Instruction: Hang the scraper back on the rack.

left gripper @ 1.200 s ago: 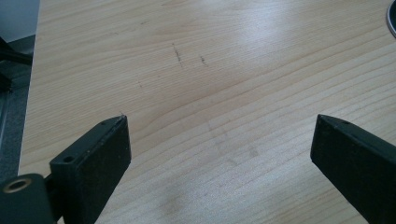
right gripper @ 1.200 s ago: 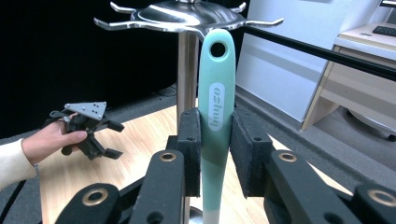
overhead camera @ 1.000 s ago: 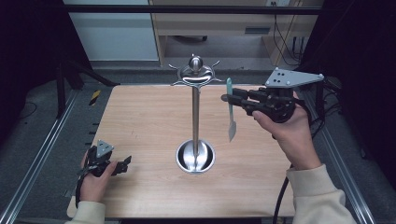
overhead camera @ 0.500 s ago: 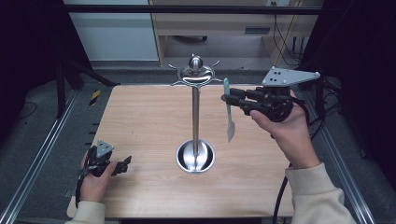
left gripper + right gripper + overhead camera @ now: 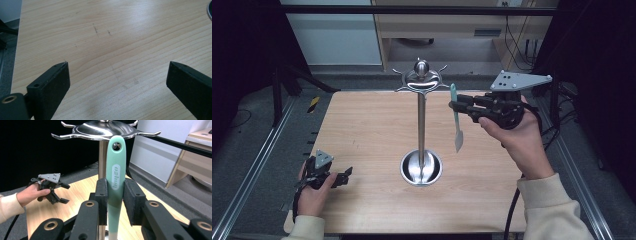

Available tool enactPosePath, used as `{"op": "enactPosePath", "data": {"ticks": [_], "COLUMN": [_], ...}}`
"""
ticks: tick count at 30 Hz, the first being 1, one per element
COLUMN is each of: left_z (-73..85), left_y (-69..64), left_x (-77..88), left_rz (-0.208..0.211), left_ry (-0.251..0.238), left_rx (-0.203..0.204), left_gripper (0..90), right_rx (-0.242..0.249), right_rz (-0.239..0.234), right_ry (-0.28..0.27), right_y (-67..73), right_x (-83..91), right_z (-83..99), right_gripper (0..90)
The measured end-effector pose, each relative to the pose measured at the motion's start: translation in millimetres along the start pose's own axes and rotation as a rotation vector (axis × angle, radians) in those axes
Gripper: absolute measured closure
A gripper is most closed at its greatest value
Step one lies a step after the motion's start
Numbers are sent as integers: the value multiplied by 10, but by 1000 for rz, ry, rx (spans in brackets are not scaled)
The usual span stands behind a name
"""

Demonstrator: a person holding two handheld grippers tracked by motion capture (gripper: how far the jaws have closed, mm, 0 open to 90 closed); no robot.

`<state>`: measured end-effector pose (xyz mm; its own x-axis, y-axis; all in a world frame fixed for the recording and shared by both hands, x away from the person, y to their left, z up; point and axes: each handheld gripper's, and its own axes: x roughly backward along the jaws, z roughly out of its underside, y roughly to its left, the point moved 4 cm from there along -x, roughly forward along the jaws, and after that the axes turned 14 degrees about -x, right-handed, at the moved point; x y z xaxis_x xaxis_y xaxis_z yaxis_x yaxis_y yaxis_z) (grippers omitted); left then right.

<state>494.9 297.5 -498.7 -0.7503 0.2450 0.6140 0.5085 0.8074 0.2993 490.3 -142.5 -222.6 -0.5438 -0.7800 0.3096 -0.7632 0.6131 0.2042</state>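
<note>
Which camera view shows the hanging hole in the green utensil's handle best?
The right gripper view: the hole sits large and sharp at the top of the green utensil, just under the steel rack's hooks. In the high view the utensil is thin and the hole cannot be made out.

The spatula (image 5: 115,177) has a mint-green handle with pale lettering, and a whitish-grey blade low in the frame. The stand (image 5: 421,130) is shiny silver steel. The table (image 5: 362,130) is light wood with fine grain. Both claws are black, the right claw (image 5: 115,200) topped with a grey plate (image 5: 518,80).
</note>
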Motion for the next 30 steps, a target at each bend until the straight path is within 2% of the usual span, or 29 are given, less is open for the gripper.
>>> {"op": "enactPosePath", "data": {"ticks": [20,30], "left_z": [-2,-2], "left_y": [1,-1], "left_x": [2,2], "left_rz": [-1,-1], "left_ry": [2,2], "left_rx": [-6,-7], "left_gripper": [49,48], "right_rx": [-11,-11], "right_rz": [-7,-5], "right_ry": [14,-9], "right_y": [-2,1], "right_x": [-86,-96], "right_z": [-2,25], "right_gripper": [744,743]}}
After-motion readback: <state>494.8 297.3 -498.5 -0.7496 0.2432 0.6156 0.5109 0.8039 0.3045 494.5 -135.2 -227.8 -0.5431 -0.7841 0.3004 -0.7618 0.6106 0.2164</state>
